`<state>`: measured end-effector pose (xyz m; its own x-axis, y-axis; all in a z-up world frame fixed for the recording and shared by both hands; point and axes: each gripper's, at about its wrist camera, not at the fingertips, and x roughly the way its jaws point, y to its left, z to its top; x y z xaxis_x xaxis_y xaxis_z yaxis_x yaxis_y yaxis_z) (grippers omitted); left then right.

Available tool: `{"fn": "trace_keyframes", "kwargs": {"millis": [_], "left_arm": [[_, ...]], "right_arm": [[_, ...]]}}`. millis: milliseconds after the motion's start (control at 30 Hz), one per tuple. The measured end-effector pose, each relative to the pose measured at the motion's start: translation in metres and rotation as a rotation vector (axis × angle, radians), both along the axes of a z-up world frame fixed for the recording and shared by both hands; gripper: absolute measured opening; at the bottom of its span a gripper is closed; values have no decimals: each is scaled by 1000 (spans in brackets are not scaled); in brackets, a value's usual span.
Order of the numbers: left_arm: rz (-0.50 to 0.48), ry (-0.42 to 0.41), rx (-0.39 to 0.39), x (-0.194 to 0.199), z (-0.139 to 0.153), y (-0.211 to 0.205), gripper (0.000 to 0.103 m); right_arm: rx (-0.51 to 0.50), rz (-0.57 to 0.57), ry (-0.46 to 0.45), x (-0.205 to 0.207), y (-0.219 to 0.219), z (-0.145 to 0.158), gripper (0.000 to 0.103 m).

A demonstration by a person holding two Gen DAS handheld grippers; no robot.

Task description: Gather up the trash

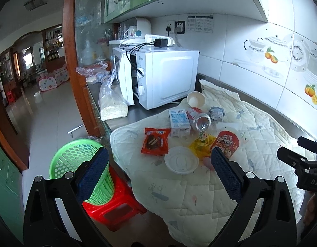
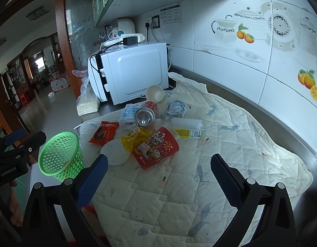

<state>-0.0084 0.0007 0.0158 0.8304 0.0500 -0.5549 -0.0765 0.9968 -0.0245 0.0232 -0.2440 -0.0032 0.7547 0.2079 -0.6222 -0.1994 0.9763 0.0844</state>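
Trash lies on a quilted cream cloth (image 1: 199, 185) on the counter: a red snack wrapper (image 1: 156, 142), a white plastic lid (image 1: 181, 162), a milk carton (image 1: 179, 121), a tipped can (image 1: 199, 119), a red cartoon cup (image 1: 228, 142), a yellow wrapper (image 1: 201, 146), a paper cup (image 1: 195, 98) and crumpled paper (image 1: 216, 113). A green mesh bin (image 1: 84, 164) stands on a red stool (image 1: 117, 205) left of the counter. My left gripper (image 1: 158, 170) is open and empty, held above the lid. My right gripper (image 2: 158, 175) is open and empty, just short of the red cup (image 2: 156, 148). The bin (image 2: 59, 154) also shows there.
A white microwave (image 1: 164, 78) stands at the back of the counter with a bag of noodles (image 1: 113, 103) beside it. A tiled wall (image 1: 261, 61) runs along the right. A clear box with a yellow label (image 2: 189, 127) lies on the cloth.
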Motion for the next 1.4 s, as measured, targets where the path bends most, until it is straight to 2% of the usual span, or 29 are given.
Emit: {"fn": "trace_keyframes", "kwargs": {"millis": [1400], "left_arm": [[13, 8, -19, 3, -7, 7, 97]], "right_arm": [[33, 5, 26, 7, 1, -9, 97]]}}
